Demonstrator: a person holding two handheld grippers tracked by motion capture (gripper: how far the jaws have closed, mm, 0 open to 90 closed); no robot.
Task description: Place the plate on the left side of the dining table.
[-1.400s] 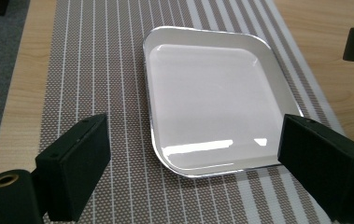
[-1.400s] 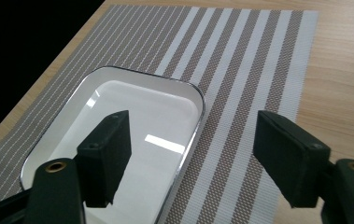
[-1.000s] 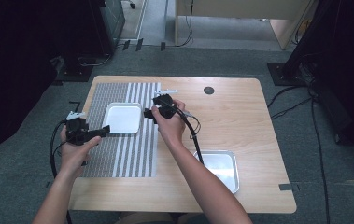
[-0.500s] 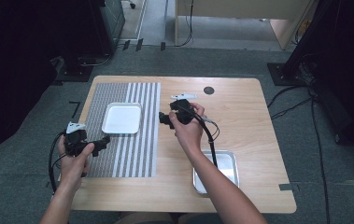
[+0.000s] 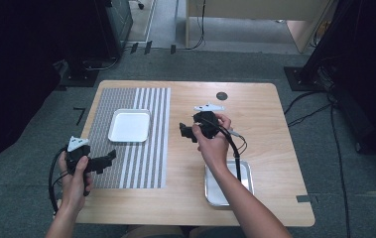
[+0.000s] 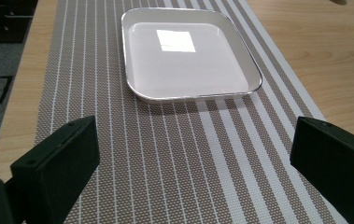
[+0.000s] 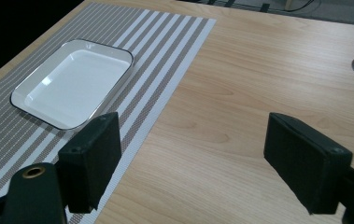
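A white tray [image 5: 130, 125] lies empty on the striped placemat [image 5: 126, 163] at the left of the wooden table. My left gripper [image 5: 107, 158] hovers over the mat's near left part, pointing right. In the left gripper view its jaws stand wide apart with nothing between them [image 6: 198, 149], and the white tray [image 6: 191, 51] lies ahead. My right gripper [image 5: 185, 131] hangs over bare wood just right of the mat, pointing left. It is open and empty [image 7: 198, 154], with the white tray [image 7: 72, 81] off to its left.
A second, metal tray [image 5: 240, 171] sits near the table's front right, partly under the right forearm. A dark round cable hole [image 5: 221, 95] marks the far side of the table [image 5: 275, 129]. Cables trail from both grippers.
Both grippers have drawn back from the white tray toward the person. The right one moved right, off the mat; the left one moved nearer the front left edge.
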